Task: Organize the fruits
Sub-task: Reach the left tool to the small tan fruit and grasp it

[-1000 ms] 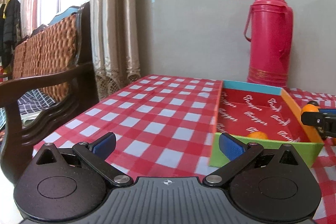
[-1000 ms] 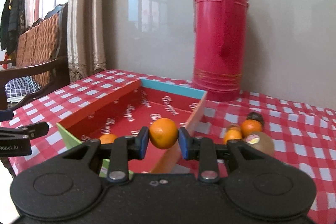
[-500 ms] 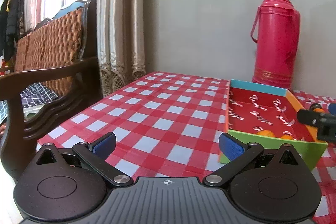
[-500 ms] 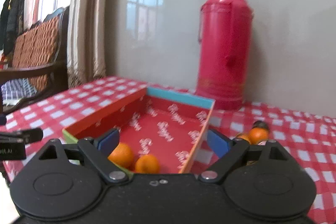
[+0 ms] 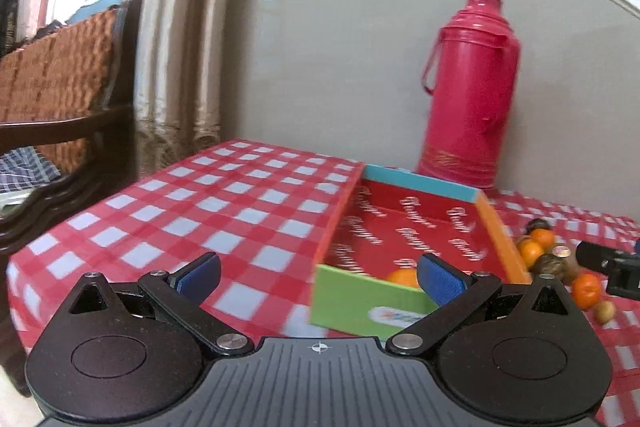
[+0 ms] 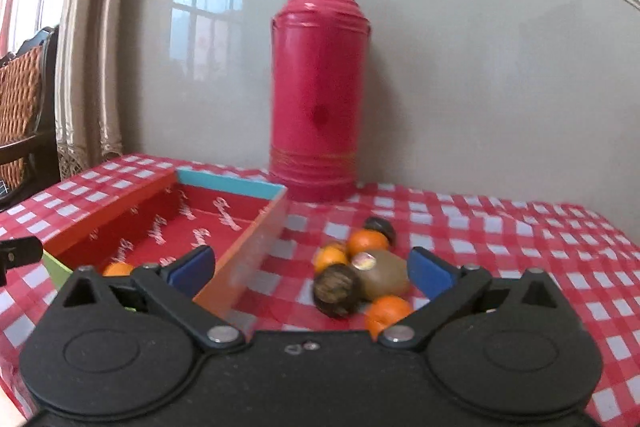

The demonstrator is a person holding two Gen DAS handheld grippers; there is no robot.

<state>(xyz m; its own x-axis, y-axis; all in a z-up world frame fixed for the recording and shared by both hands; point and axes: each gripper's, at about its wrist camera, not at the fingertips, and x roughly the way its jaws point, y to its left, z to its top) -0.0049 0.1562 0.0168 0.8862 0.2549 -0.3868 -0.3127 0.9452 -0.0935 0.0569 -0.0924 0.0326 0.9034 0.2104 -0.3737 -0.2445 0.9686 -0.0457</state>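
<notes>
A shallow cardboard box [image 5: 496, 227] [image 6: 248, 251] with a red printed inside sits on the checked tablecloth. An orange [image 5: 402, 277] [image 6: 118, 269] lies in its near end. A loose pile lies right of the box: oranges [image 6: 364, 242], a kiwi [image 6: 384, 275], a dark round fruit [image 6: 336, 290] and another orange [image 6: 386, 311]. My right gripper [image 6: 311, 267] is open and empty, low over the box's right wall and the pile. My left gripper [image 5: 319, 273] is open and empty before the box's near-left corner. The pile [image 5: 540, 247] shows right of the box.
A tall red thermos [image 5: 468, 91] [image 6: 318, 91] stands behind the box against the grey wall. A dark wooden wicker chair [image 5: 60, 75] stands left of the table. Curtains [image 5: 180, 27] hang at the back left. The table's left edge lies close to the left gripper.
My right gripper opened and dropped its orange in the box, then swung right toward the loose pile. My left gripper shifted so the box sits more central in its view.
</notes>
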